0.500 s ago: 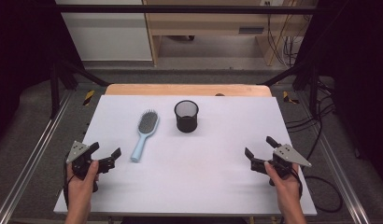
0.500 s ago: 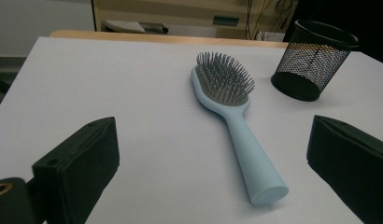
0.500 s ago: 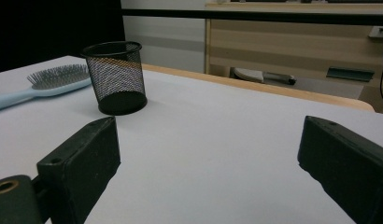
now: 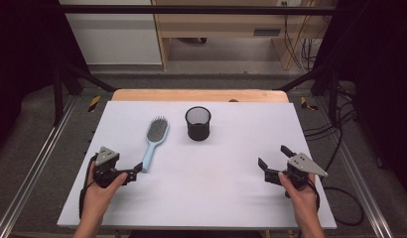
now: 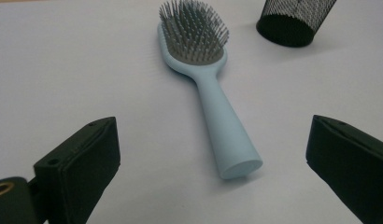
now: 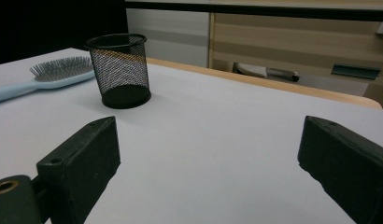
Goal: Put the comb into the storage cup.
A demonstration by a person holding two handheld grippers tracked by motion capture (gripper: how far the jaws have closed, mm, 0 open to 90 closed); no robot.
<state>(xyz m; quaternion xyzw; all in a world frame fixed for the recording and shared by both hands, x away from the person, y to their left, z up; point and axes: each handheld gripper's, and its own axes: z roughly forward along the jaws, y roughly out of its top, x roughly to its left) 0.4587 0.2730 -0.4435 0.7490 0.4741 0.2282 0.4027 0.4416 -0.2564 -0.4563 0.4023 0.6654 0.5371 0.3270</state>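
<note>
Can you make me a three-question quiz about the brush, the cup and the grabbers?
1. Where does the hairbrush lie?
A. left of the mesh cup
B. inside it
C. right of it

2. What colour is the brush handle?
A. red
B. light blue
C. yellow

3. How are the left gripper jaws?
A. shut on the brush
B. shut on the cup
C. open, holding nothing

Answers: 1 A, the high view shows the brush flat on the table left of the cup. 2 B, the handle is pale blue. 3 C, the left gripper view shows both jaws wide apart, the handle end ahead untouched.
</note>
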